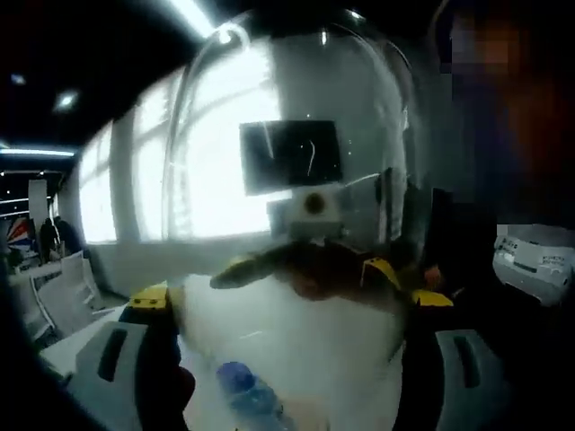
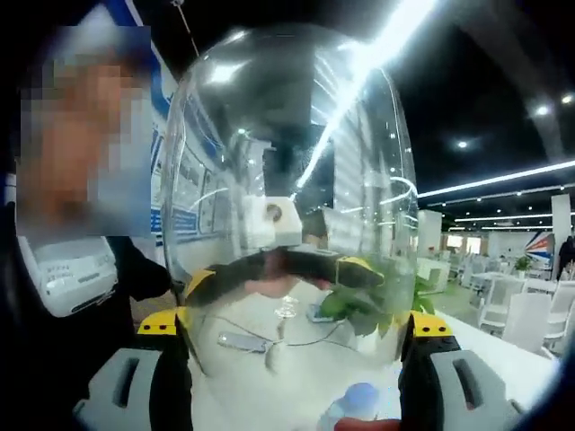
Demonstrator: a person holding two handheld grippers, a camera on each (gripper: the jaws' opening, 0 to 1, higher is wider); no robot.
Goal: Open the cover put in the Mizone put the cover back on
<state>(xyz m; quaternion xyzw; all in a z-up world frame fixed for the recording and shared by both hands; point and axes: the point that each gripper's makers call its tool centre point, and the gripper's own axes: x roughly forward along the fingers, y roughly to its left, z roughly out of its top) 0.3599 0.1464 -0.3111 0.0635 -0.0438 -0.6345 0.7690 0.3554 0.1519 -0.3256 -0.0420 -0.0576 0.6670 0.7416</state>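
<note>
- Where the left gripper view looks along its own jaws: clear dome cover (image 1: 296, 135) held up off the white table (image 1: 296, 359), clamped at its lower rim between left gripper (image 1: 287, 341) jaws, one yellow-tipped jaw on either side of the dome wall.
- Seen through the cover in that view: right gripper (image 1: 314, 260) pressing on the far side of the dome, jaws spread around the wall, yellow tips touching the plastic.
- Below the cover, near its lower edge: blue-capped Mizone bottle (image 1: 247, 391) lying on the table, blurred, not inside the dome; label unreadable.
- Inside the cover: no contents discernible, only reflections and background showing through.
- From the right gripper view: same cover (image 2: 287, 180) upright, gripped at its lower rim by the right gripper (image 2: 292, 359), jaws set wide to the dome's width and bearing on both sides.
- Through the cover: left gripper (image 2: 278, 269) on the opposite wall, likewise closed against the dome.
- Beyond the cover, seen through it: green plant (image 2: 368, 305), a phone-like object and cable on the table surface (image 2: 260, 377); exact identity of these uncertain.
- Beneath the cover's rim, between the right jaws: blue cap of the Mizone bottle (image 2: 359, 400), partly cut off.
- Beside the cover: a person in dark clothing (image 2: 81, 269).
- Behind the cover: white chairs (image 2: 517, 305) and ceiling light strips (image 2: 503, 180).
</note>
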